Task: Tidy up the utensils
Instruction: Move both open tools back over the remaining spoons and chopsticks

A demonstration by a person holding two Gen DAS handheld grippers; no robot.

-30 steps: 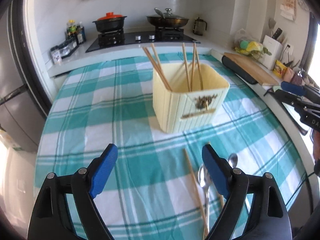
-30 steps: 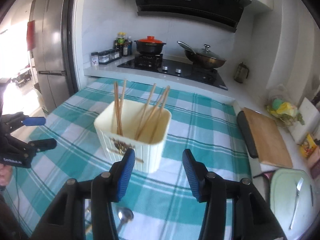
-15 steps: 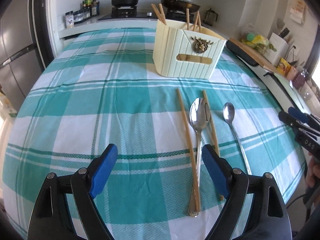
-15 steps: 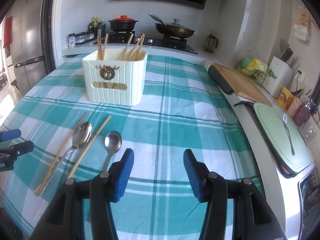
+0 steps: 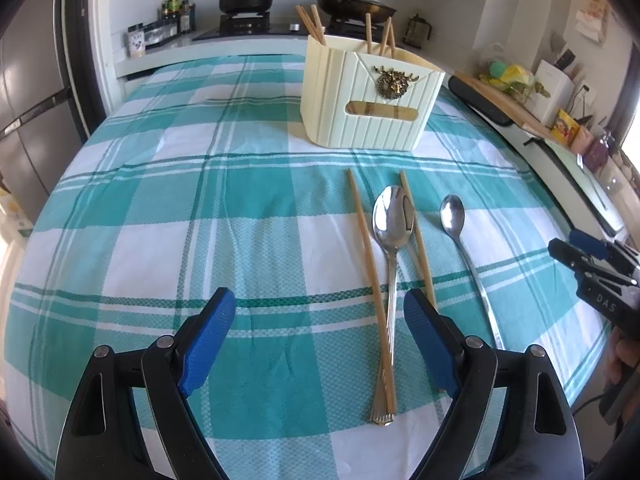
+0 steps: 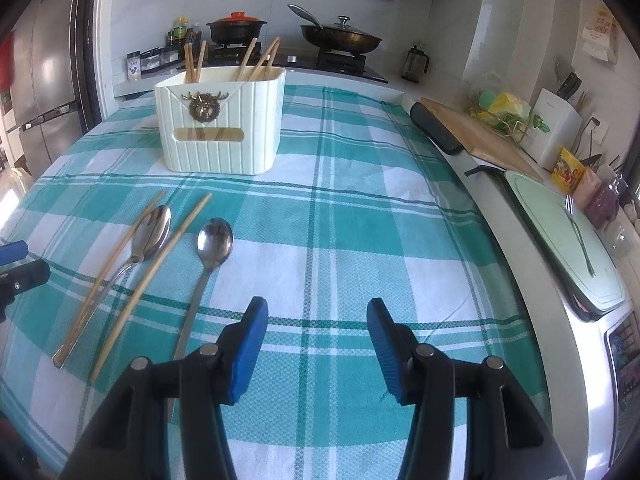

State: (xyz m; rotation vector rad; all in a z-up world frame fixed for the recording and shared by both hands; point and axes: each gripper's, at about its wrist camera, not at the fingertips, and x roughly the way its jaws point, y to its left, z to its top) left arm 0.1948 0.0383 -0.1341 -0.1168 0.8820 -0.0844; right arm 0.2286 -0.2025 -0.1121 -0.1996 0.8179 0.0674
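Observation:
A cream utensil holder [image 5: 370, 98] [image 6: 220, 120] with several chopsticks in it stands on the checked tablecloth. In front of it lie two loose chopsticks [image 5: 366, 248] [image 6: 150, 280], a large spoon [image 5: 390, 248] [image 6: 148, 236] between them, and a smaller spoon [image 5: 456, 220] [image 6: 212, 244] to their right. My left gripper [image 5: 316, 320] is open and empty, low over the cloth, left of the utensil handles. My right gripper [image 6: 316, 328] is open and empty, just right of the smaller spoon's handle.
A stove with a black pot [image 6: 236, 30] and a wok [image 6: 340, 38] is behind the table. A cutting board [image 6: 476, 140], a green tray with a fork [image 6: 568, 240] and jars line the right counter. A fridge [image 6: 44, 80] stands left.
Both grippers have pulled back from above the holder and dropped low toward the near table edge. The loose chopsticks and spoons have come into view. Both stay open.

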